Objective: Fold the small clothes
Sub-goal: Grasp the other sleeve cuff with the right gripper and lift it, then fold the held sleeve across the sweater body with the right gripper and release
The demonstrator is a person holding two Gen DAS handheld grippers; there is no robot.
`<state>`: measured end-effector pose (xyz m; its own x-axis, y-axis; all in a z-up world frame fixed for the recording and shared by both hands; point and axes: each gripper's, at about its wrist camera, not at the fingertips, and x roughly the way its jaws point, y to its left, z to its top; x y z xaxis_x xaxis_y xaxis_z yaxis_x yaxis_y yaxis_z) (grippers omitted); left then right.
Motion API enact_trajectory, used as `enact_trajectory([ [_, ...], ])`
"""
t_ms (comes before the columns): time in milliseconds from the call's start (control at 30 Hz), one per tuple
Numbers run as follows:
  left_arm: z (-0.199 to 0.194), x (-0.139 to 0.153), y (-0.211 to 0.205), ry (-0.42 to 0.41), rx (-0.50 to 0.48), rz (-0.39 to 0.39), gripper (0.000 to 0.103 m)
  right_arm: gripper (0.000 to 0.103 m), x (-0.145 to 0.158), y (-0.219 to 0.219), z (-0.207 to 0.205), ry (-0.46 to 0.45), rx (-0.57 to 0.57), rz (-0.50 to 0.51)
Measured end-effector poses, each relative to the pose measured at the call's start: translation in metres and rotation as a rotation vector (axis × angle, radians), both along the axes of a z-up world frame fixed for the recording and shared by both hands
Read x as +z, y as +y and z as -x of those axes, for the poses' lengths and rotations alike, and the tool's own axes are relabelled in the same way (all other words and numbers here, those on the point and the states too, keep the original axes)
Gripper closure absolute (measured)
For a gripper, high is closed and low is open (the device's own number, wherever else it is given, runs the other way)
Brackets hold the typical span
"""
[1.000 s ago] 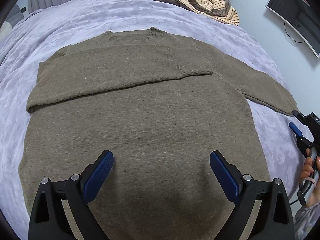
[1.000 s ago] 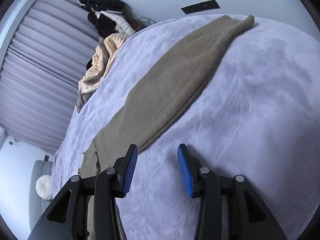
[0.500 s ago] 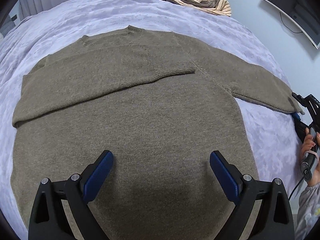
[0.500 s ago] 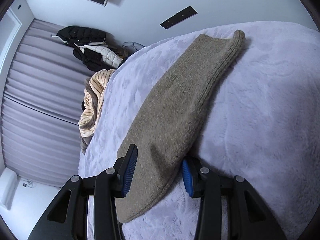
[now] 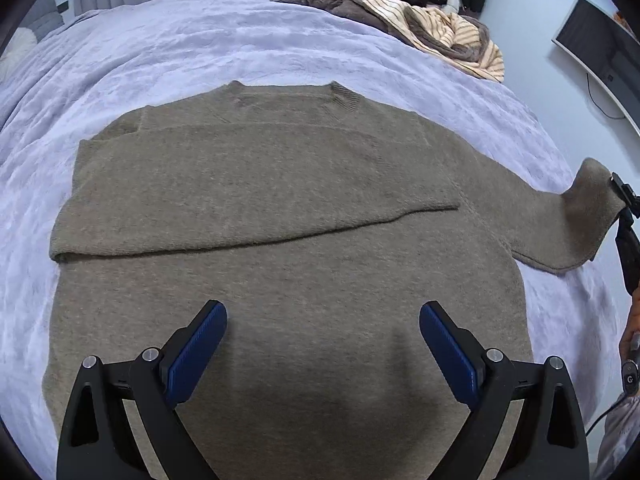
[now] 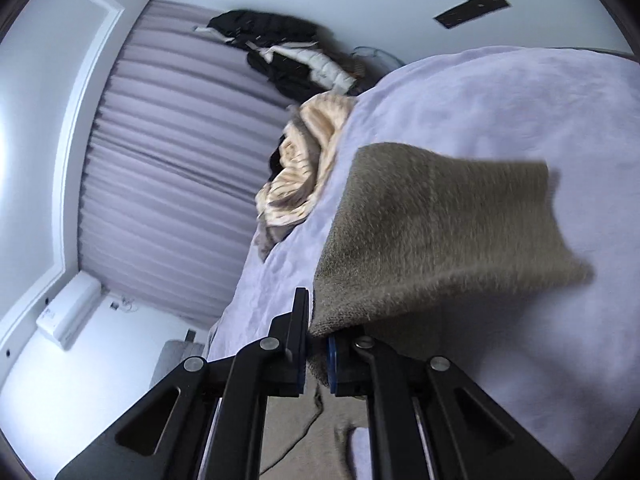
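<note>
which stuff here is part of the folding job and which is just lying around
Part of the job:
- brown sweater, flat on the bed, one sleeve already folded across
- its other sleeve, pinched in the right gripper, whose jaws have just closed on it
- left gripper, open above the sweater

Lying about:
- striped clothes pile
- black jacket
- monitor

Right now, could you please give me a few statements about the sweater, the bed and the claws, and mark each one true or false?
1. The right claw is shut on a sleeve of the olive-brown knitted sweater. True.
2. The left claw grips the sweater's hem. False: it is open above the sweater.
3. One sleeve lies folded across the chest. True.
4. The lavender bed cover holds only the sweater. False: a striped cream garment pile lies at its far edge.
</note>
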<state>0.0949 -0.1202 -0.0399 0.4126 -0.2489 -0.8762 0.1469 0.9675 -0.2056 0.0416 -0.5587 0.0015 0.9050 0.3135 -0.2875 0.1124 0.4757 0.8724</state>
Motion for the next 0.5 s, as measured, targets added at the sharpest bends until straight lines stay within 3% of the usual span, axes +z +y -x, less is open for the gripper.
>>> enact_trajectory([
  [133, -0.008, 0.000, 0.040, -0.010, 0.082, 0.030, 0.005, 0.095, 0.025, 0.077, -0.052, -0.043, 0.206, 0.103],
  [233, -0.013, -0.004, 0.067, -0.012, 0.129, 0.028, 0.005, 0.095, 0.025, 0.149, -0.090, -0.038, 0.372, 0.164],
  [367, -0.018, -0.010, 0.100, -0.018, 0.182, 0.015, 0.005, 0.095, -0.003, 0.234, -0.126, 0.027, 0.533, 0.218],
  [500, -0.021, -0.017, 0.125, -0.019, 0.219, 0.013, 0.005, 0.095, -0.047, 0.290, -0.143, 0.137, 0.625, 0.251],
])
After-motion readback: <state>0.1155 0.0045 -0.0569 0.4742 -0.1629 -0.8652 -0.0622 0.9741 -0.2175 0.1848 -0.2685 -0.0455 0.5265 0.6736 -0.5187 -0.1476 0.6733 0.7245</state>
